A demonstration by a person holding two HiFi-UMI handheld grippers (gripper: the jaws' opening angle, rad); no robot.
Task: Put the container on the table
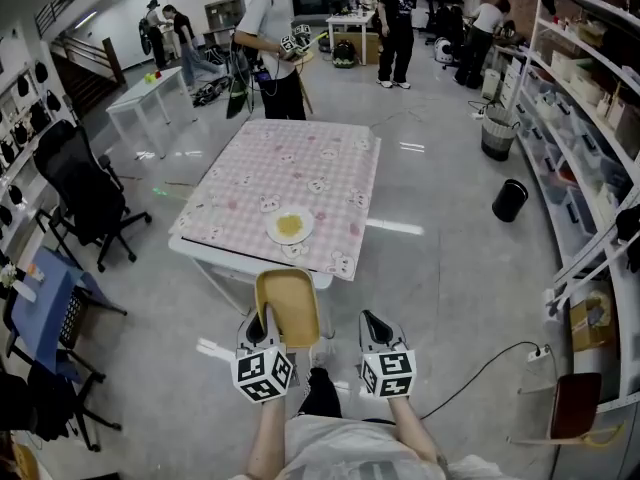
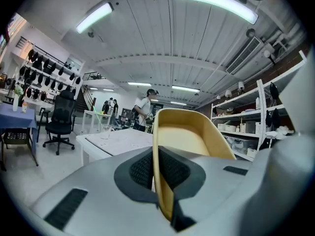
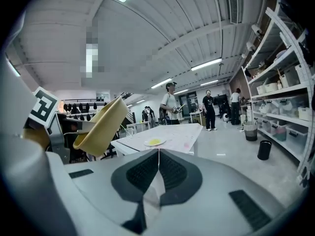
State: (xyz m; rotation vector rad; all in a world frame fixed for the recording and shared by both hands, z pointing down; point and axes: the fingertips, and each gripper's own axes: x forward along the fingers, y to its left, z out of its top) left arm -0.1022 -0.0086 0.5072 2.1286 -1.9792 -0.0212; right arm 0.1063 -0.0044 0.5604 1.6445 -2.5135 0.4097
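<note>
container (image 1: pixel 288 306), a yellow-tan open tray with rounded corners, is not on the desk (image 1: pixel 212 257). it is held in the air at the desk's near edge, over the grey floor (image 1: pixel 450 268). it is tilted, and its hollow side shows to the head view.

left gripper (image 1: pixel 263 320) is clenched on the container at its near left corner. the left gripper view shows both dark pads (image 2: pixel 140 168) pressed on the container's side wall, which stands upright between them.

right gripper (image 1: pixel 372 320) is level with the left one, to the right of the container and apart from it. the right gripper view shows its jaws closed together with nothing held between them, and the container up to its left. both grippers point toward the desk.

desk carries a pink checked cloth (image 1: pixel 300 158) with small printed figures. one white plate (image 1: pixel 290 227) with a yellow helping in its middle sits on the cloth close to the near edge, just beyond the container.

surroundings:
- a black office chair (image 1: pixel 88 193) stands left of the desk, well apart.
- a black bin (image 1: pixel 509 200) stands on the floor to the right, near shelving (image 1: pixel 585 118) loaded with boxes.
- a person (image 1: pixel 272 43) stands just beyond the desk's far edge.
- others are further back in the room.
</note>
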